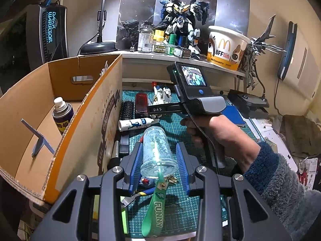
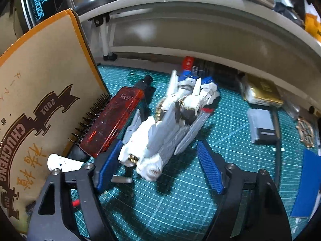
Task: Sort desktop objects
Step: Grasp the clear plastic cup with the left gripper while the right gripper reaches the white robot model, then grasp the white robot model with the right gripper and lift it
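In the left wrist view my left gripper (image 1: pixel 159 160) is shut on a clear plastic jar (image 1: pixel 156 146), a blue pad pressed to each side. A green "FUNNY" strap (image 1: pixel 155 206) hangs from the jar over the green cutting mat (image 1: pixel 180 210). In the right wrist view a white, blue-trimmed robot model (image 2: pixel 166 128) lies on the mat (image 2: pixel 160 200) between the pads of my right gripper (image 2: pixel 159 168). That gripper is open: its left pad sits at the model's leg and the right pad stands apart. A hand (image 1: pixel 216 132) holds the right gripper's handle.
An open cardboard box (image 1: pixel 84 124) stands at the left with a WD-40 can (image 1: pixel 62 112) inside. A hairbrush (image 2: pixel 90 124), a red clear bottle (image 2: pixel 114 120) and a white tube (image 1: pixel 136 123) lie beside the box. A shelf (image 2: pixel 200 2) overhangs the mat's far edge.
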Action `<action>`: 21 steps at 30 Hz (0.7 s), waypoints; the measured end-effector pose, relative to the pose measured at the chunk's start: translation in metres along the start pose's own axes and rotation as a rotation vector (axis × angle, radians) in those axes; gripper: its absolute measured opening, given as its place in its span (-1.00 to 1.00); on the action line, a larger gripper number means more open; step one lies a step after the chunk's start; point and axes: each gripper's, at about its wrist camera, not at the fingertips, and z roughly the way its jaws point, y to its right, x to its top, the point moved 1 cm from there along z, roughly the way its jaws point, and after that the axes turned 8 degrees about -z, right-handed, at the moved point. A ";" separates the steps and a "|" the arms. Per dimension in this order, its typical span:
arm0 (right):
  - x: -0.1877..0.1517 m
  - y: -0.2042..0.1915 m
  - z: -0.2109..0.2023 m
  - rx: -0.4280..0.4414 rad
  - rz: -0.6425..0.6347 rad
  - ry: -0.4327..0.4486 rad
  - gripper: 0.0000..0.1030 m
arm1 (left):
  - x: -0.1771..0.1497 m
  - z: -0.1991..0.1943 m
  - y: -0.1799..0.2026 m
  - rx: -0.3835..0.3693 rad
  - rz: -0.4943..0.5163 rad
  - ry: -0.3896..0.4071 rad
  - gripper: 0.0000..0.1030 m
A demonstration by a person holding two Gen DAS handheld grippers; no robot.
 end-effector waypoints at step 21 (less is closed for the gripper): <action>-0.015 0.008 -0.040 0.014 0.031 0.085 -0.23 | 0.002 -0.002 0.003 0.003 0.011 0.011 -0.34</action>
